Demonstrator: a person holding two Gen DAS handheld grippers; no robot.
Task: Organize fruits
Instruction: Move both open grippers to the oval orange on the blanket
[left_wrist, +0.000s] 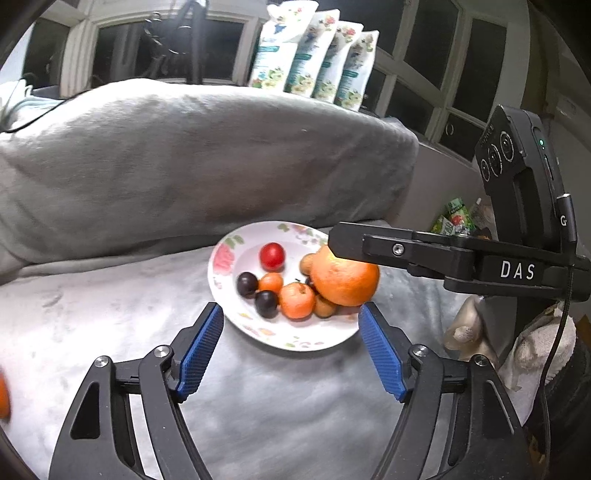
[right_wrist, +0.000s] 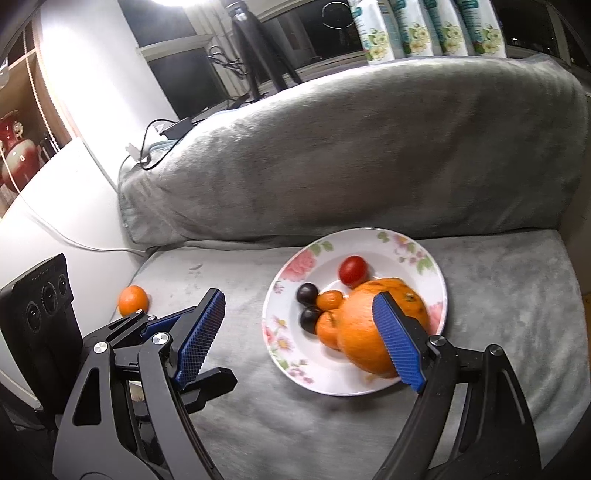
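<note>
Both released: left gripper (left_wrist: 290, 321) and right gripper (right_wrist: 299, 328) gaping, empty. At nine o'clock of floral white plate (right_wrist: 436, 291), stray small orange tangerine (right_wrist: 133, 300): straddle squarely, clench gently, land beside large orange (right_wrist: 364, 332).

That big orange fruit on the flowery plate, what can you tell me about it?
The big orange fruit is by far the largest piece on the floral plate, rounded, with dull, slightly blotchy orange peel and dark specks near the top. It sits at the plate's near right side, against the smaller orange fruits. The open right hand-held gripper hovers over it; whether its finger touches it is unclear.
</note>
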